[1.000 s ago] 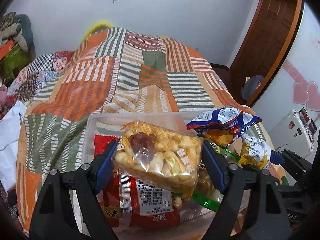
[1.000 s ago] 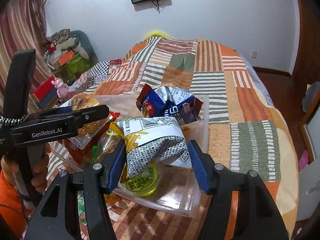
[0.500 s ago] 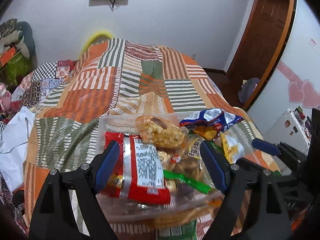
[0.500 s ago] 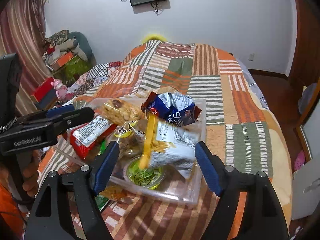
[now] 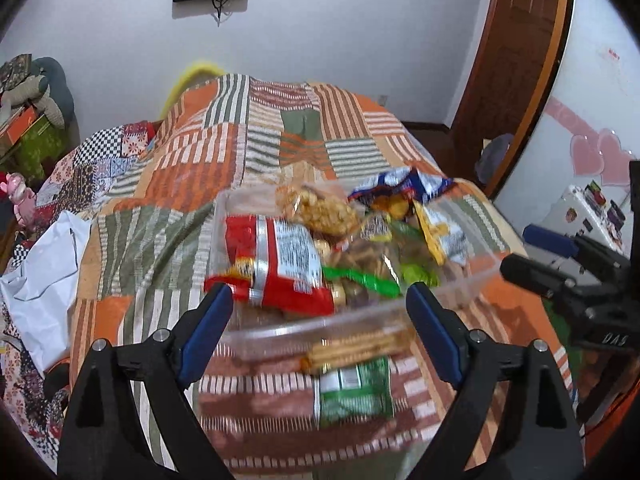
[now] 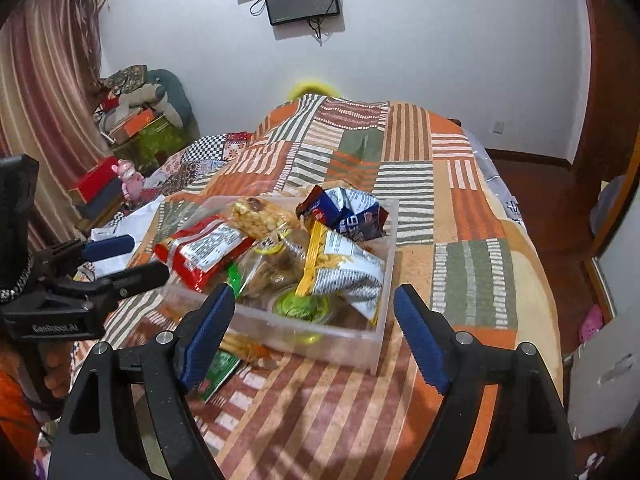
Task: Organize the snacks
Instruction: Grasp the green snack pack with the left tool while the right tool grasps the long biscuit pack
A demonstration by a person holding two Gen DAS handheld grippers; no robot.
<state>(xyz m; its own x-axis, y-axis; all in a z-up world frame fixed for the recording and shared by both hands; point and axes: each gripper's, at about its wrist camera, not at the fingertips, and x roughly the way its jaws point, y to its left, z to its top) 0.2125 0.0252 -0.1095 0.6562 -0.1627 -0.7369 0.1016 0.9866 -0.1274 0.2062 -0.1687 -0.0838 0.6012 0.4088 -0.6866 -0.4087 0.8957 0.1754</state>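
a clear plastic box sits on the striped patchwork bedspread in front of me, heaped with snack packets. in it: one red packet with a white label at the left, one clear bag of pale puffed snacks behind it, one blue and silver packet at the back right, one grey-and-white packet with a yellow edge tilted at the front right, a round green-lidded cup at the front wall, and a crumpled clear bag of brown pieces in the middle. a green wrapper strip lies across the pile.

outside the box, just against its near wall, lie one green packet and one clear pack of brown sticks, both flat on the bedspread.

my left gripper hangs above the near rim of the box, its blue-padded jaws wide and opening, with nothing pressed between them. my right gripper is likewise over the front wall, jaws apart and opening, holding nothing. from the right view my left gripper shows at the left of the box.
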